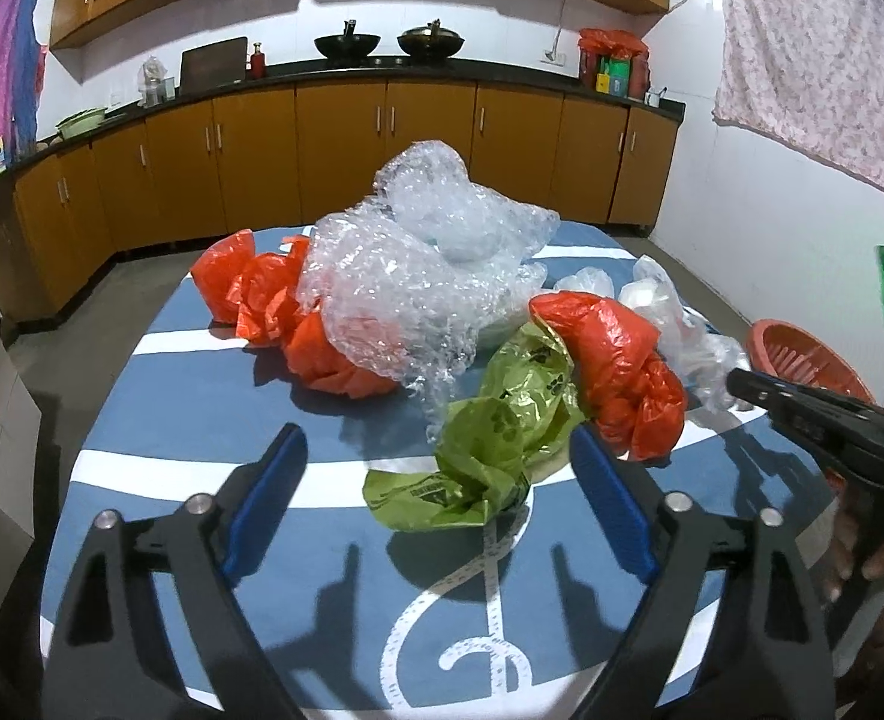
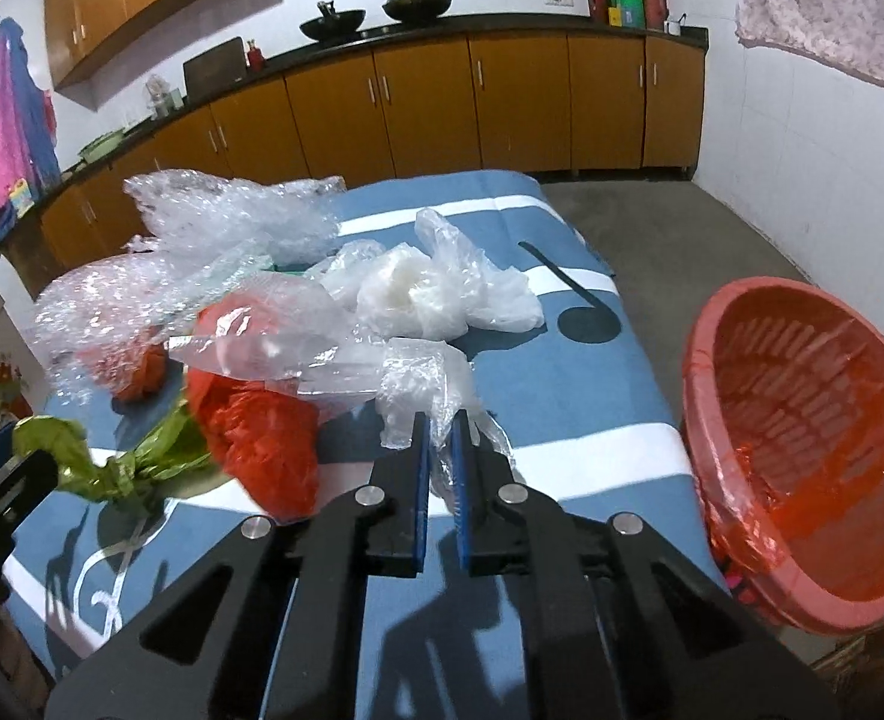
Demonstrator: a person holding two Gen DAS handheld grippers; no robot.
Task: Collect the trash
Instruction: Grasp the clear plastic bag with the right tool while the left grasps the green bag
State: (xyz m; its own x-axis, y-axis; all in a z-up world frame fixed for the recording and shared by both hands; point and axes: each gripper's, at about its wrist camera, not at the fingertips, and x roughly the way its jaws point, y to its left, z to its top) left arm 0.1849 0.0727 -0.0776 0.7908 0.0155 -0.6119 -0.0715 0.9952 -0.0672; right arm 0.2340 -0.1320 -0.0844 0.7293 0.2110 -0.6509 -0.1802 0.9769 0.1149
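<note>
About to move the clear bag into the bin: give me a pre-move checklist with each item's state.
1. Right hand-held gripper shut on clear plastic bag: ok.
2. Red basket open, lined: ok.
3. Path to basket unobstructed: ok.
4. Bag free of the red bag: cannot tell; they overlap.
5. Left hand-held gripper open, holding nothing: ok.
6. Green bag between its fingers, ungrasped: ok.

Bright overhead light, hard shadows, fisheye-warped edges.

Two black woks [image 1: 346, 45] are set on the dark kitchen counter [image 1: 502, 66]; a floral cloth [image 1: 814, 60] is hung at right.
</note>
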